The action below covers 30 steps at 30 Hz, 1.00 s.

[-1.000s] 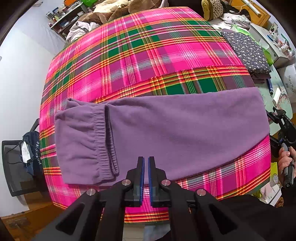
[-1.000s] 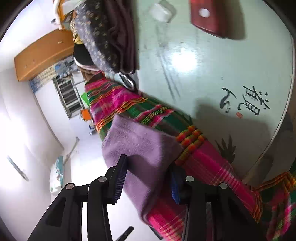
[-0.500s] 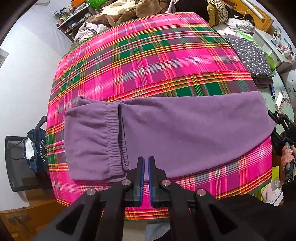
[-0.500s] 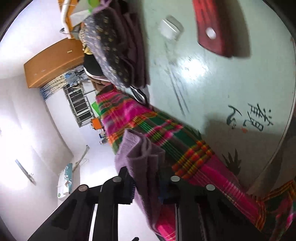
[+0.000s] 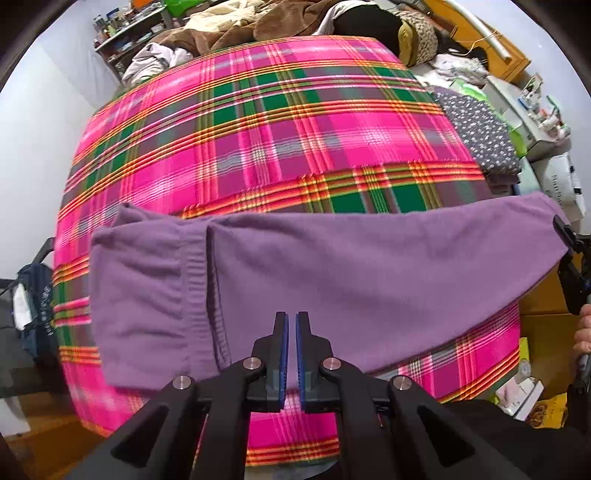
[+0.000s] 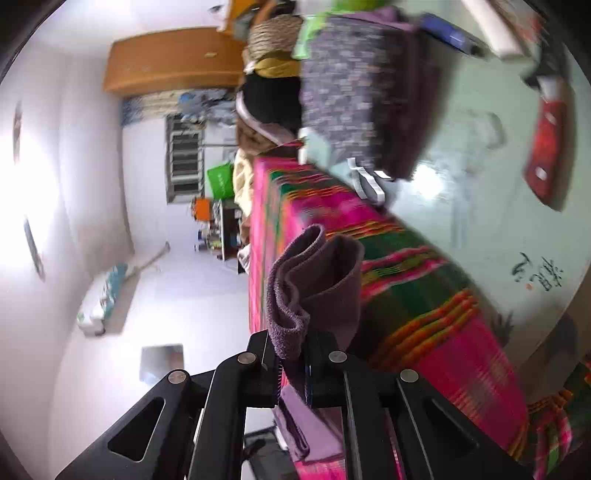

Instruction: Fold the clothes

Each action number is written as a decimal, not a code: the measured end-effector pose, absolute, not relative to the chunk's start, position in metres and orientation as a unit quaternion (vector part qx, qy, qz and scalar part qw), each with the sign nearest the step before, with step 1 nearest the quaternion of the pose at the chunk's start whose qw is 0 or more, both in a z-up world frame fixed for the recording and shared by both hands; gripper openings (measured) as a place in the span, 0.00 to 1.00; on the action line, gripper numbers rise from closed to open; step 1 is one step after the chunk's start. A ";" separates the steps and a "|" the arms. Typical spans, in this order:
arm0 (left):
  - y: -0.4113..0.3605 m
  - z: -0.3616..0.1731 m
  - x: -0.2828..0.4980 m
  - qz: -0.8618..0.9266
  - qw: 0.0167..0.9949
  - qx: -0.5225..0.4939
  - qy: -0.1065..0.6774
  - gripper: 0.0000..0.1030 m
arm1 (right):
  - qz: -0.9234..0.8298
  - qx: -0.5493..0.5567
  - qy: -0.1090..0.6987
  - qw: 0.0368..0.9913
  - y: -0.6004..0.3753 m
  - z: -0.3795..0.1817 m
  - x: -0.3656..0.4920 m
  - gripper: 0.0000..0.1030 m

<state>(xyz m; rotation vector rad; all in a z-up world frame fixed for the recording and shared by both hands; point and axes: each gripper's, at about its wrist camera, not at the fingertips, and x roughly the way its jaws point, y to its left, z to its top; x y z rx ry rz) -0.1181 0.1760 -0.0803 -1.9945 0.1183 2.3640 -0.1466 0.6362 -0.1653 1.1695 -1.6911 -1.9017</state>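
Purple pants [image 6: 314,280] edge in right gripper [image 6: 291,369]

Ahead of the left gripper a pink, green and orange plaid blanket [image 5: 258,140] covers the whole work surface. Beyond its far edge lies a heap of brown and cream bedding [image 5: 236,26]. Far ahead to the right sits a folded dark grey cloth with small white dots [image 5: 480,136]. To the left, low down, a dark blue bag [image 5: 35,295] hangs. Ahead of the right gripper, to its right, a pale green tabletop with black calligraphy [image 6: 480,221] carries a red rectangular case [image 6: 546,155].
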 end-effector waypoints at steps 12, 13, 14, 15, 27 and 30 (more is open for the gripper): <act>0.109 -0.090 -0.127 0.772 0.069 -0.632 -0.001 0.03 | -0.727 0.441 -0.468 0.240 0.518 -0.055 -0.144 0.08; 0.103 -0.090 -0.128 0.773 0.071 -0.631 -0.003 0.03 | -0.728 0.447 -0.457 0.245 0.505 -0.051 -0.144 0.08; 0.097 -0.090 -0.128 0.773 0.074 -0.630 -0.005 0.03 | -0.730 0.455 -0.445 0.250 0.491 -0.052 -0.144 0.08; 0.092 -0.091 -0.127 0.774 0.075 -0.629 -0.006 0.03 | -0.731 0.462 -0.433 0.254 0.478 -0.053 -0.144 0.08; -0.003 -0.076 -0.104 0.789 0.036 -0.613 -0.009 0.03 | -0.723 0.565 -0.281 0.282 0.320 -0.104 -0.139 0.09; -0.030 -0.077 -0.093 0.786 0.015 -0.617 -0.014 0.03 | -0.711 0.597 -0.250 0.275 0.290 -0.136 -0.136 0.11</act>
